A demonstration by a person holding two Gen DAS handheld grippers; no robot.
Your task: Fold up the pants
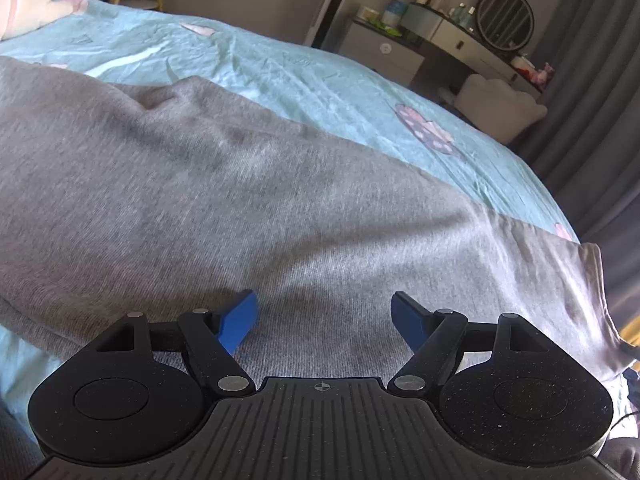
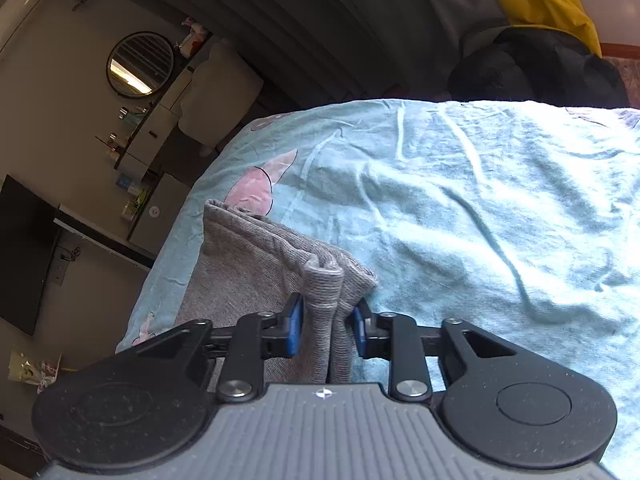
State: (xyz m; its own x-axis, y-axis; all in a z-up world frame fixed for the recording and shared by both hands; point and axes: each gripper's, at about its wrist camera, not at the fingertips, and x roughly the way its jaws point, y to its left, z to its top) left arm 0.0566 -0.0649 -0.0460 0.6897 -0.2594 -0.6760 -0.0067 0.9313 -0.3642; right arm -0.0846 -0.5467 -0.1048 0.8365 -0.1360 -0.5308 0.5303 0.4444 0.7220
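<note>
The grey pants (image 1: 248,200) lie spread across the light blue bed sheet (image 1: 320,72) and fill most of the left wrist view. My left gripper (image 1: 324,312) is open, its blue fingers (image 1: 240,320) resting low over the grey cloth with nothing between them. In the right wrist view my right gripper (image 2: 326,320) is shut on a bunched ribbed edge of the pants (image 2: 324,280), held just above the sheet (image 2: 480,208). The rest of that cloth (image 2: 240,264) hangs left of the gripper.
A dressing table with a round mirror (image 1: 506,20) and bottles stands beyond the bed, with a pale chair (image 1: 500,108) in front. Grey curtains (image 1: 600,100) hang at the right. A plush toy (image 1: 32,0) lies at the bed's far left. Dark clothing (image 2: 540,68) sits past the bed edge.
</note>
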